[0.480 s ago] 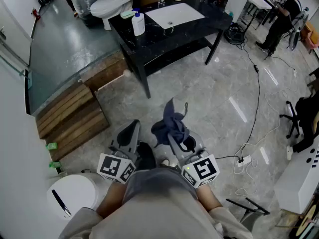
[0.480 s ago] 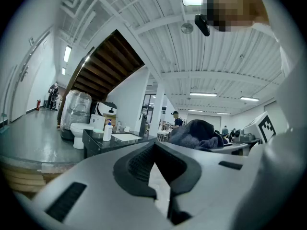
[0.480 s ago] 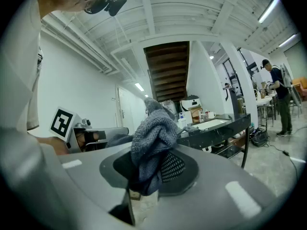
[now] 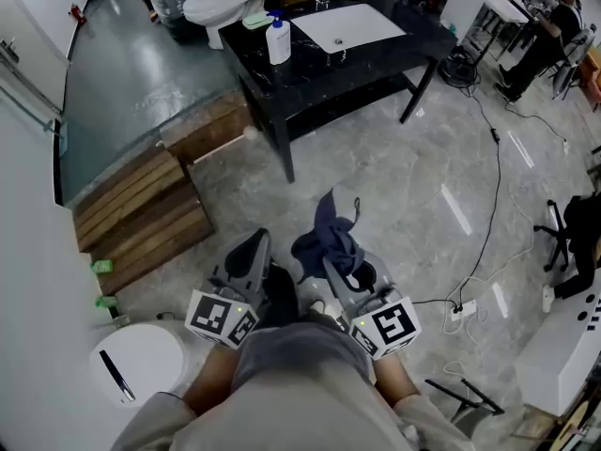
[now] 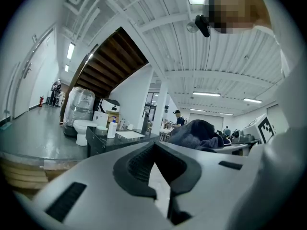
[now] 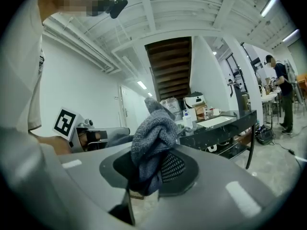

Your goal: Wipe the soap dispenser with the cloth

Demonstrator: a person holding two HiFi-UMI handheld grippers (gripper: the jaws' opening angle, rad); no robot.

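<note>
A white soap dispenser (image 4: 278,40) with a blue pump stands on the black counter (image 4: 329,64) far ahead, left of the white sink (image 4: 347,26). It shows small in the left gripper view as the dispenser (image 5: 112,128) and in the right gripper view as the dispenser (image 6: 187,120). My right gripper (image 4: 331,261) is shut on a dark blue-grey cloth (image 4: 326,235), which bunches up above its jaws (image 6: 154,138). My left gripper (image 4: 255,252) is shut with nothing in it. Both are held close to my body, well short of the counter.
A white toilet (image 4: 214,0) stands behind the counter. Wooden steps (image 4: 141,214) and a raised grey platform lie at left. A white lidded bin (image 4: 136,369) sits at my lower left. Cables and a power strip (image 4: 460,310) trail across the floor at right. A person stands at far right.
The counter and floor have shifted slightly in the head view as I moved a little forward. Both grippers keep their pose, the cloth still held.
</note>
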